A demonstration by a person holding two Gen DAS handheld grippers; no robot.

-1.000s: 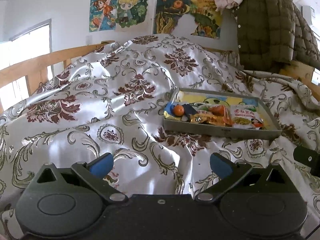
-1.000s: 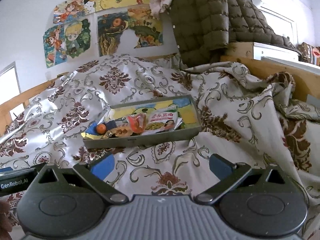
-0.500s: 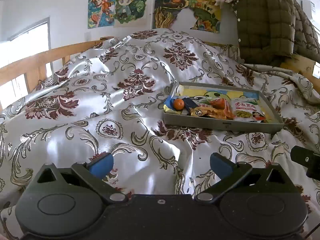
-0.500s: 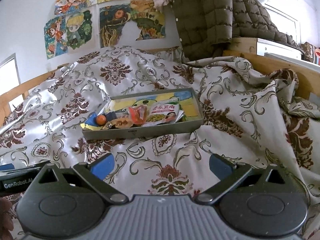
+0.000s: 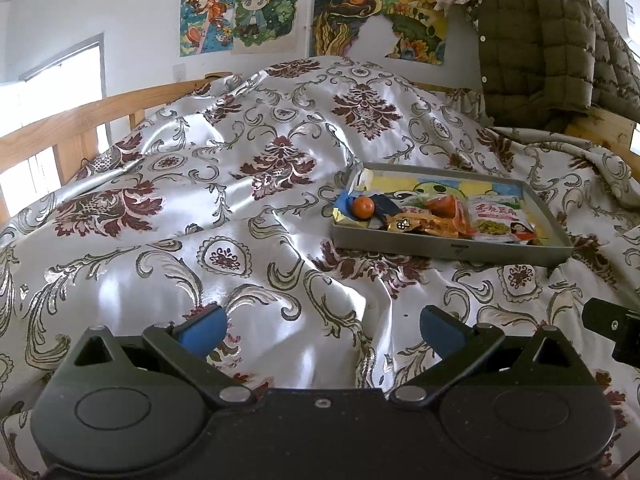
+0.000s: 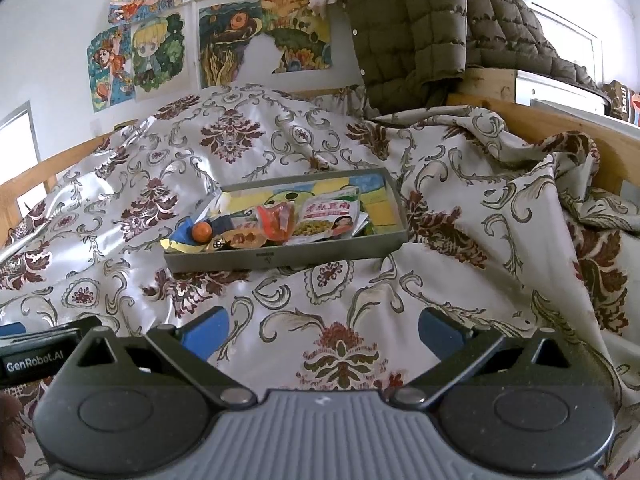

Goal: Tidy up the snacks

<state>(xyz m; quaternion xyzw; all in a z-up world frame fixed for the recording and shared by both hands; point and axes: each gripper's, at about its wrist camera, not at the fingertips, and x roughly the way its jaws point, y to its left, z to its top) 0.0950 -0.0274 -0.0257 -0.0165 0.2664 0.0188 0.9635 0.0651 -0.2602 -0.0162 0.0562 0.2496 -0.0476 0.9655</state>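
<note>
Step in hand: Since every snack we can see already lies inside the grey tray [image 5: 452,249], we cannot tell a sorting about to start from one just finished; both fit, and we bid no move on that ground.
Tray: it sits on the patterned bedspread [image 5: 224,216], its near wall facing us, ahead and to the right of the left gripper [image 5: 320,326], ahead and a little left of the right gripper [image 6: 320,328].
Left gripper: jaws spread wide, nothing between the blue pads [image 5: 202,328], held low over the bedspread, well short of the tray.
Right gripper: likewise spread and empty, near the tray's front wall but apart from it.
Next move, as we judge it: any reach into the tray calls for clearing its near wall, then closing gently on thin, slippery wrappers.
Orange ball [image 5: 363,207]: one, at the tray's left end.
Green-and-white packet [image 6: 326,220]: one, towards the tray's right end; a second may lie under it, we cannot say.
Orange-red wrapped snack [image 6: 276,220]: one, at the tray's middle.
Orange flat packet [image 5: 424,225]: one, against the tray's near wall.
Dark packet [image 5: 384,206]: one, just beside the ball.
Blue item [image 6: 185,234]: one, at the tray's left corner, partly hidden.
Snacks outside the tray: none in view.
</note>
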